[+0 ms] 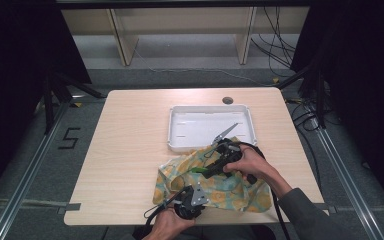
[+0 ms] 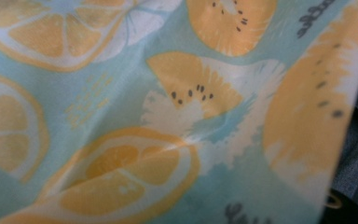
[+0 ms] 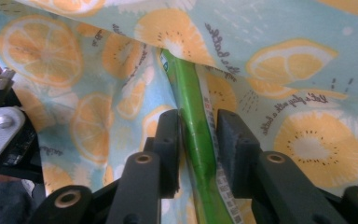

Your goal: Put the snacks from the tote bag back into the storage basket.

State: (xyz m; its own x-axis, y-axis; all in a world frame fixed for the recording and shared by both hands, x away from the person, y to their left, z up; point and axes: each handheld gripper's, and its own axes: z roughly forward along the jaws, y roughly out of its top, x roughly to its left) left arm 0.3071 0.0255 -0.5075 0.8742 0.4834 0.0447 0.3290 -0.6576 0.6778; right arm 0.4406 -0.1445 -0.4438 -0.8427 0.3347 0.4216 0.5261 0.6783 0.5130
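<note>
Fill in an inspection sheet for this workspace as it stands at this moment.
Surface: light wooden table, round grommet hole near the far edge.
Job's things: fruit-print teal and orange cloth rumpled at the near edge; green strip-like object lying against it.
Clutter: white plastic tray with a grey pointed tool leaning over its near rim.
Grippers: left gripper shut at the cloth's near edge, what it pinches not visible; right gripper, jaws either side of the green strip, contact unclear.
Cables: black gripper cable; loose wires on the floor.
Surroundings: pale wooden furniture legs, black curtains, floor rails.
</note>
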